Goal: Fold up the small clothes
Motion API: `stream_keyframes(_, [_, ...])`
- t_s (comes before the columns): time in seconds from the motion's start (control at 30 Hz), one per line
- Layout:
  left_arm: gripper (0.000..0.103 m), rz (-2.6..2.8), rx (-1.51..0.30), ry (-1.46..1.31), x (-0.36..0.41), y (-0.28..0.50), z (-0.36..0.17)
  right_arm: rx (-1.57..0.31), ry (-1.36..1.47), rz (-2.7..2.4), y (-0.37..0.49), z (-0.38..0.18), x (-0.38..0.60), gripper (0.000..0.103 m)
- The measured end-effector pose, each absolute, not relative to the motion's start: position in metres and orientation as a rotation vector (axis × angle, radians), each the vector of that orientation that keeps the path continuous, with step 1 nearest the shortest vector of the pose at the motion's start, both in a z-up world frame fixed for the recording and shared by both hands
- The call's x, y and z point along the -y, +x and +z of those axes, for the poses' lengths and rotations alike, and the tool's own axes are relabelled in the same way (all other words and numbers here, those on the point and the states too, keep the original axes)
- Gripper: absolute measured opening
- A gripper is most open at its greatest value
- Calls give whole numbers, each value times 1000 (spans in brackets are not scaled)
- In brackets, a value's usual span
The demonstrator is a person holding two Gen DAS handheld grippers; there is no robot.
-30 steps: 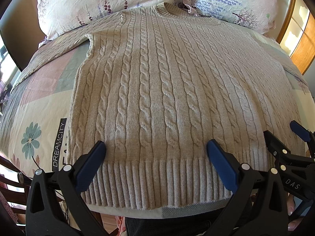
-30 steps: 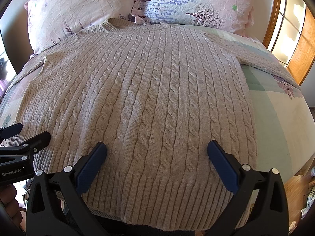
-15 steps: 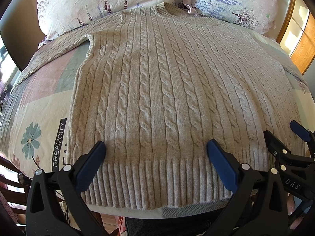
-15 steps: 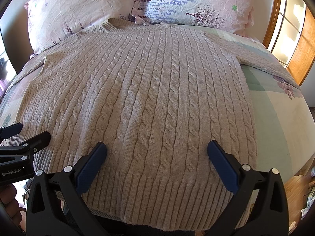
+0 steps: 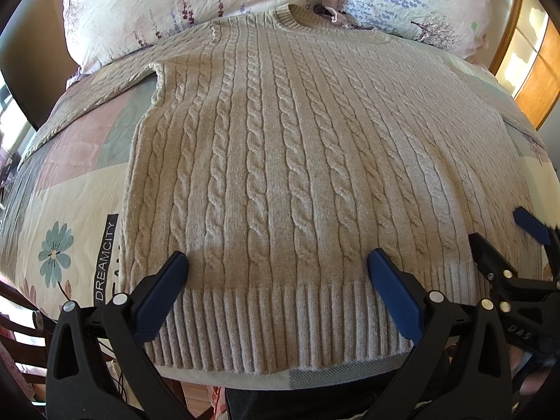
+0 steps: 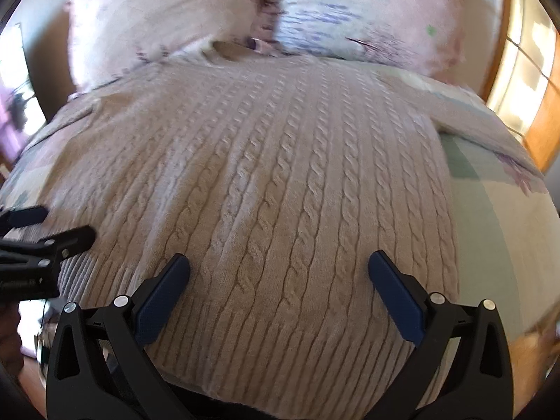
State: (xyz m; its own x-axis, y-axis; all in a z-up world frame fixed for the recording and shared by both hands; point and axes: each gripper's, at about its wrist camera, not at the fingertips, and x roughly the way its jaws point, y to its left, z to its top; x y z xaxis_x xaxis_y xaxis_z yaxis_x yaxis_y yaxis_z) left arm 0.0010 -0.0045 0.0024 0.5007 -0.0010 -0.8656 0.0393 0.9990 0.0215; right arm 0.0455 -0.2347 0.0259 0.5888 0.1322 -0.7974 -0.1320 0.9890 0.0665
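Note:
A beige cable-knit sweater (image 5: 280,161) lies flat and face up on the bed, collar (image 5: 297,17) toward the pillows and ribbed hem (image 5: 280,329) at the near edge. Both sleeves spread out to the sides. My left gripper (image 5: 276,266) is open and empty, held over the hem's left half. My right gripper (image 6: 278,266) is open and empty over the hem's right half. The sweater also fills the right wrist view (image 6: 280,182), which is blurred. Each gripper shows at the edge of the other's view: the right one (image 5: 504,238) and the left one (image 6: 45,224).
The bed has a patchwork floral cover (image 5: 70,210). Two floral pillows (image 5: 175,3) (image 5: 420,3) lie behind the collar. A wooden window frame (image 5: 535,80) stands at the right. The bed's near edge (image 5: 266,381) is just beneath the grippers.
The left gripper has stayed still. The right wrist view has turned blurred and the sweater sits nearer and lower in it, so the right gripper has moved forward and tilted.

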Motion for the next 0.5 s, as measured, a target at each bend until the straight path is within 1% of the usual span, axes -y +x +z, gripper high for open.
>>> stream_keyframes(0.1, [101,-55,-1021,65,3,-2,4,-885,176,151,58,43,281,102])
stream_keyframes(0.13, [101,-60,-1021,64,1,-1,5,-842,263,114,67,55,313,102])
stream_keyframes(0.2, [101,-41,-964,31,-16,8,18,-772,398,6,84,69,376,102])
stream_keyframes(0.23, [101,-30,-941,14,-24,12,22,-743,491,-85,97,72,424,102])
stream_keyframes(0.27, [101,-18,-912,-10,-35,18,28,-727,576,-157,107,70,463,94])
stream_keyframes(0.3, [101,-20,-867,-77,-57,27,37,-721,640,-199,114,68,490,78])
stream_keyframes(0.33, [101,-29,-848,-116,-68,33,39,-722,754,-277,124,59,537,72])
stream_keyframes(0.4, [101,-52,-789,-266,-107,48,43,-719,924,-415,137,41,606,64])
stream_keyframes(0.5, [101,3,-769,-355,-146,69,40,-700,1036,-534,144,23,656,58])
